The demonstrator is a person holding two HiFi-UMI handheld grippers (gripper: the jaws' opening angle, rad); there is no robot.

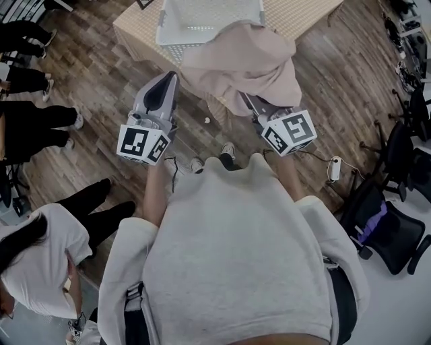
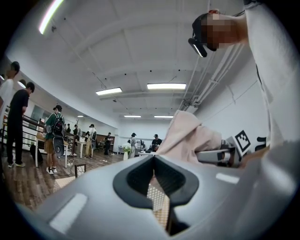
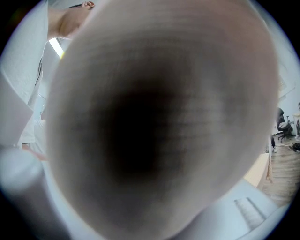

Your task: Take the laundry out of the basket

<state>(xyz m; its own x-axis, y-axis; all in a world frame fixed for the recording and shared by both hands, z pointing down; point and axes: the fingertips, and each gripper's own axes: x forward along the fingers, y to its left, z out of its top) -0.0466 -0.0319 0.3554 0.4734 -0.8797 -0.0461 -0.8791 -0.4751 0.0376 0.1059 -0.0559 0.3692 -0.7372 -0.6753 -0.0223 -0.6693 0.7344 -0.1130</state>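
Note:
A white laundry basket (image 1: 176, 27) stands on a wicker table (image 1: 303, 17) in front of me. A pale pink garment (image 1: 246, 64) hangs in the air at the basket's near right corner, draped over the front of my right gripper (image 1: 256, 106). Its jaws are hidden under the cloth, which carries from them. The right gripper view is filled by the garment (image 3: 159, 117), with a strip of the basket (image 3: 248, 206) below. My left gripper (image 1: 166, 82) is held to the left of the garment, shut and empty. From the left gripper (image 2: 153, 161) I see the garment (image 2: 187, 133) at the right.
People stand at the left (image 1: 27, 128), and a person in a white shirt is at the lower left (image 1: 40, 263). Office chairs (image 1: 390, 229) crowd the right side. A small white device with a cable (image 1: 335, 168) lies on the wood floor.

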